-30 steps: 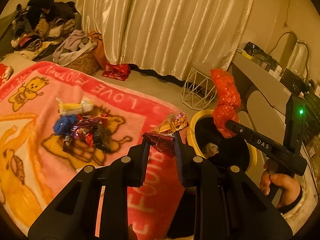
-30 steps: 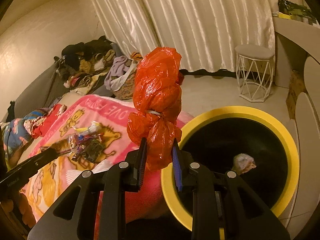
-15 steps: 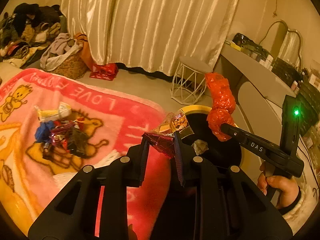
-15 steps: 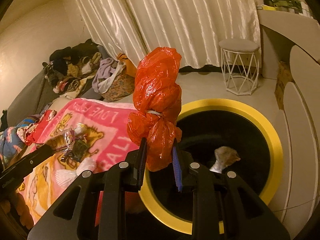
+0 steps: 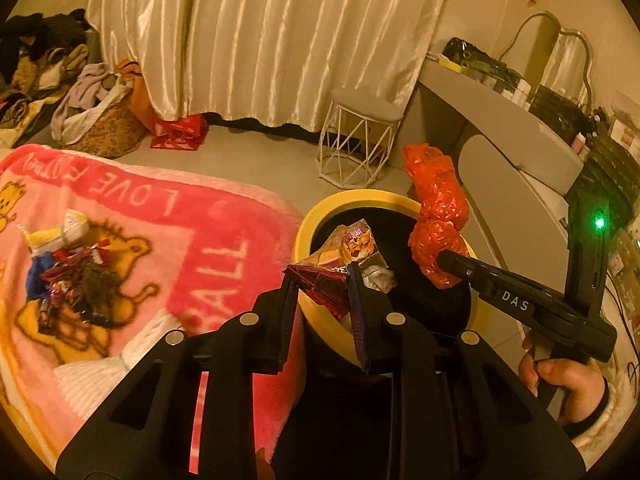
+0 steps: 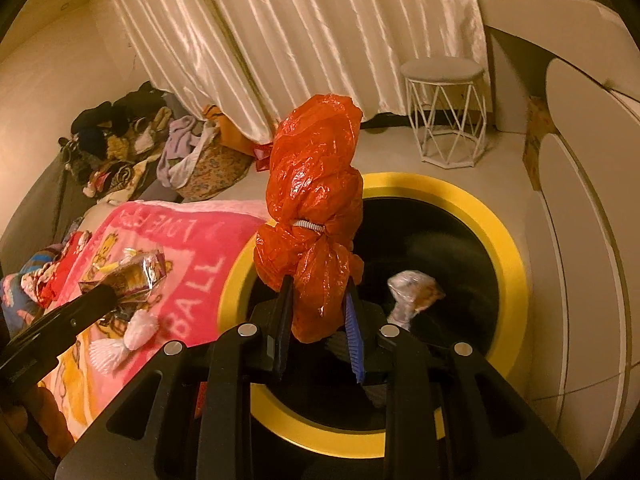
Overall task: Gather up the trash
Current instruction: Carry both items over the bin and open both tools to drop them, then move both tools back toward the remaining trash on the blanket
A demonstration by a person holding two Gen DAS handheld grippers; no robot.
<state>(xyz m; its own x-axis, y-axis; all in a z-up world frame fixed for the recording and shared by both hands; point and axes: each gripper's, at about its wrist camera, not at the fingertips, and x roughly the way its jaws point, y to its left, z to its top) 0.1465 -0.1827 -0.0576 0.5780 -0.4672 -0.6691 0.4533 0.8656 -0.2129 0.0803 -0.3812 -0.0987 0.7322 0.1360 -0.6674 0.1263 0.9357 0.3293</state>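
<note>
Nearest, at lower centre of the left wrist view: left claw (image 5: pixel 320 296) clenched on a crumpled snack wrapper (image 5: pixel 340 264), the foil jutting up and to the right from between the fingers, long axis tilted. Just beyond and below it in the frame: the yellow-rimmed trash bin (image 5: pixel 316 216), its dark mouth directly behind the wrapper, so the drop lies straight ahead and down. At right centre of the same view: right claw (image 5: pixel 440 264) clenched on a tied red plastic bag (image 5: pixel 438 204), standing upright over the bin's far right rim.

In the right wrist view, lower centre: right claw (image 6: pixel 316 308) gripping the red bag (image 6: pixel 316 200) by its lower end, long axis vertical, bin (image 6: pixel 516 256) opening right behind and beneath, a scrap of crumpled foil trash (image 6: pixel 412 288) already inside. Appears the closer of the two to a clean drop; left claw (image 6: pixel 100 294) at left edge sits above the pink blanket (image 6: pixel 180 240).

Farther, left of the frame: remaining wrapper pile (image 5: pixel 72 280) on the blanket (image 5: pixel 224 256).

Compared with a second ago: bin larger and more central in both views, both claws carried closer over it, grips unchanged.
</note>
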